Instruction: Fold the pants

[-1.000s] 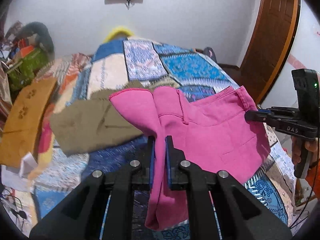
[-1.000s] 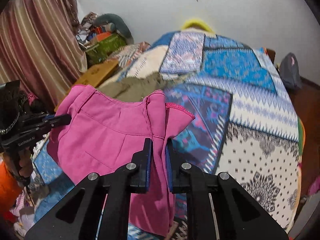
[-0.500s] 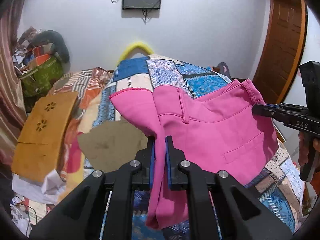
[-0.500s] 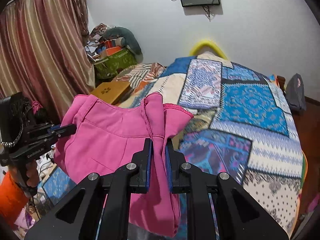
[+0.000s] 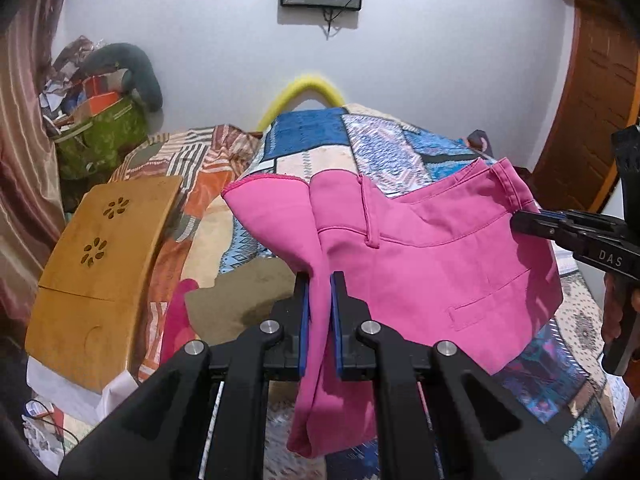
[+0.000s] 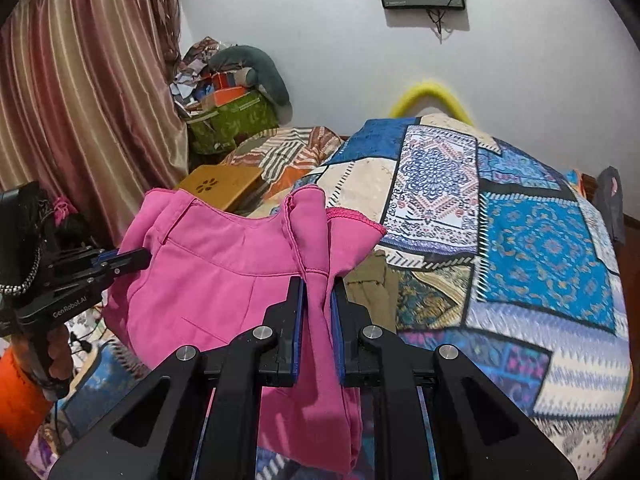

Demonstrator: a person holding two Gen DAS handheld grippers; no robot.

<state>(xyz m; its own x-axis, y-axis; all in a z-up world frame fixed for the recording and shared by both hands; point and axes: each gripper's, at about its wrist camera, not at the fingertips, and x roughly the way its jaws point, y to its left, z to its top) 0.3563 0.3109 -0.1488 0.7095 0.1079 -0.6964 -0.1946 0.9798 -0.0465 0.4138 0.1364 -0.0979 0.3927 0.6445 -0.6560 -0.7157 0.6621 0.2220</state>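
The pink pants [image 5: 432, 272] hang in the air above the bed, held at the waistband between both grippers. My left gripper [image 5: 319, 280] is shut on one end of the waistband, with fabric drooping below the jaws. My right gripper [image 6: 319, 284] is shut on the other end; it also shows in the left wrist view [image 5: 520, 222] at the right. The left gripper shows in the right wrist view [image 6: 140, 258] at the left. The pants [image 6: 216, 292] hide the bed surface beneath them.
A patchwork quilt [image 6: 540, 248] covers the bed. Olive-brown pants [image 5: 240, 304] lie on it under the pink ones. A wooden lap desk [image 5: 100, 272] rests at the bed's left. A cluttered green box [image 6: 236, 120], curtain [image 6: 80, 100] and wooden door [image 5: 592, 100] border the room.
Both grippers have risen with the pink pants, tilting the views up toward the wall and the wall-mounted screen. Both holds are unchanged.
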